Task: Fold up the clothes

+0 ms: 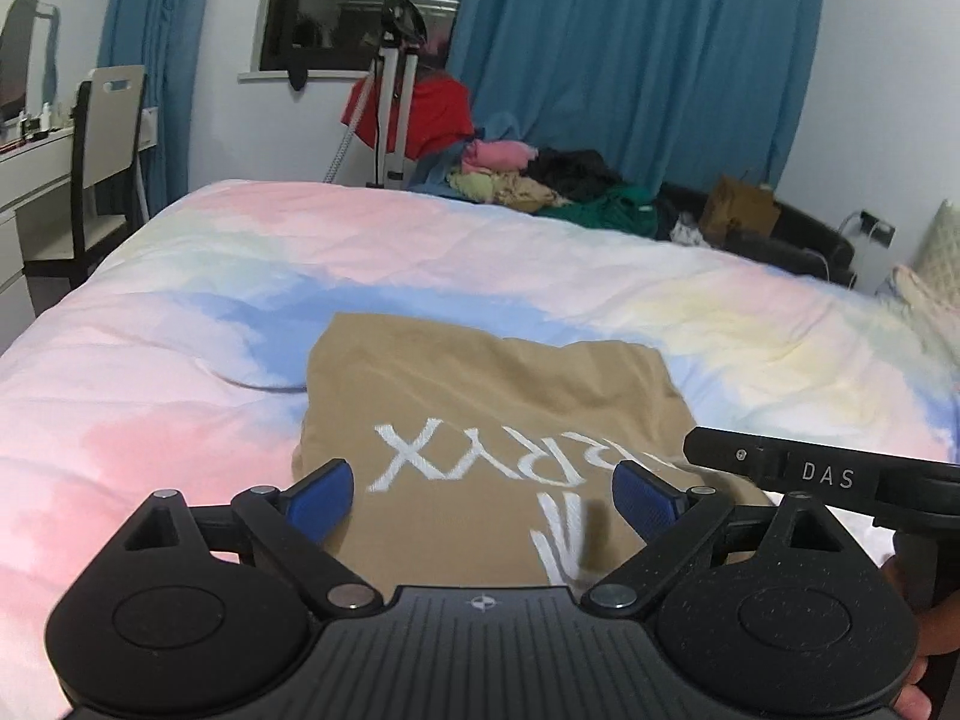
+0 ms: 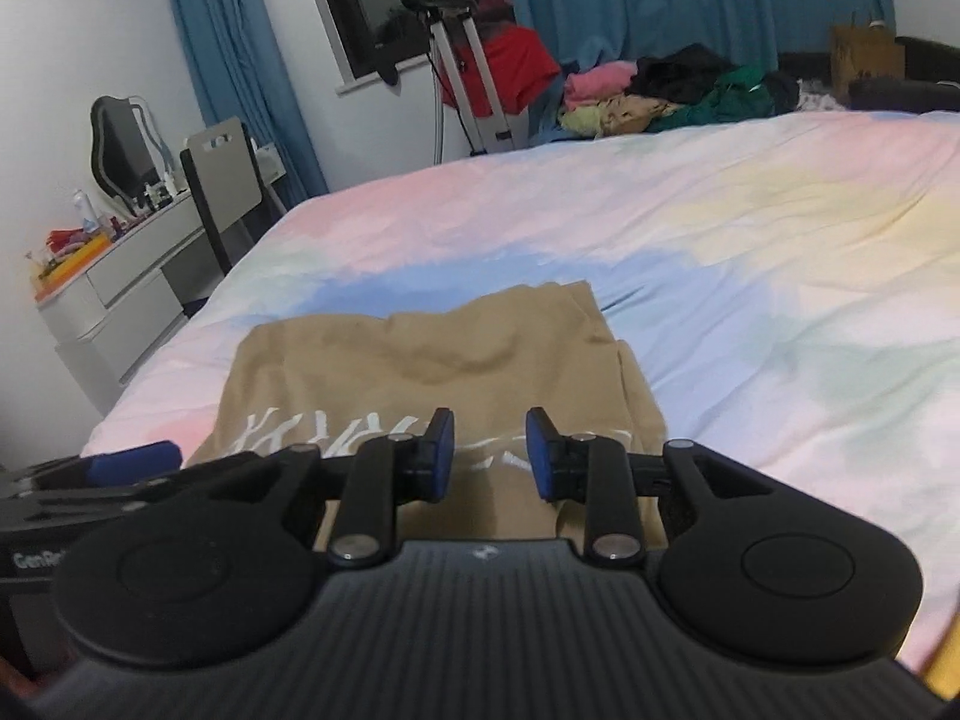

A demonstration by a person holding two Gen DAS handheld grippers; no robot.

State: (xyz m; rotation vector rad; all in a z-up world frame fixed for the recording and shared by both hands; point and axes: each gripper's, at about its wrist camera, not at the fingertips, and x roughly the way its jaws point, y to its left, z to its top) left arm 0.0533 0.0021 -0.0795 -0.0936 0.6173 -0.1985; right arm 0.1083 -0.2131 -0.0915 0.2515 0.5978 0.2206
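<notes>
A tan T-shirt (image 1: 480,396) with white lettering lies partly folded on the pastel bedspread (image 1: 180,360). It also shows in the right wrist view (image 2: 420,354). My left gripper (image 1: 483,495) is wide open and empty, hovering over the shirt's near part. My right gripper (image 2: 489,456) is open with a narrower gap and empty, just above the shirt's near edge. The right gripper's body (image 1: 822,474) reaches in at the right of the left wrist view. A blue pad of the left gripper (image 2: 135,459) shows at the left of the right wrist view.
A pile of loose clothes (image 1: 540,180) lies on the bed's far side by blue curtains (image 1: 630,60). A garment steamer stand (image 1: 393,90) with a red garment stands behind the bed. A white dresser and a chair (image 1: 102,138) stand to the left.
</notes>
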